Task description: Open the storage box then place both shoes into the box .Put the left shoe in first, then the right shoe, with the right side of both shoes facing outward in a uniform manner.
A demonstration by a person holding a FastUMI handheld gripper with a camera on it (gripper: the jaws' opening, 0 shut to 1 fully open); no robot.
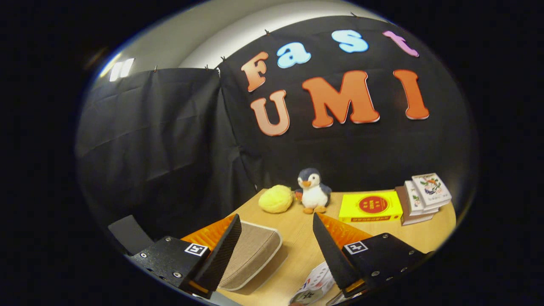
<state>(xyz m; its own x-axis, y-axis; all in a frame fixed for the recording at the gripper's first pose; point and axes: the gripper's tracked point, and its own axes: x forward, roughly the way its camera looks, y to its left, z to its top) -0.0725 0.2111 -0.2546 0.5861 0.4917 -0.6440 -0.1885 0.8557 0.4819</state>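
The fingers (276,231) stand wide apart, holding nothing, above the desk (297,246), with the beige shoe (250,255) lying just beside the left finger and a white perforated shoe (316,282) low between the two. Which shoe is the left I cannot tell, so the risk is taking the wrong one first

Gripper (276,229) fingers spread wide over the wooden desk (297,242), nothing held between them. Beige storage box (250,255), lid down, just by the left finger. White perforated shoe (316,284) low between the fingers. Beyond: yellow plush (276,199), penguin toy (313,191), yellow box (370,206), stack of books (420,197) along the black wall.
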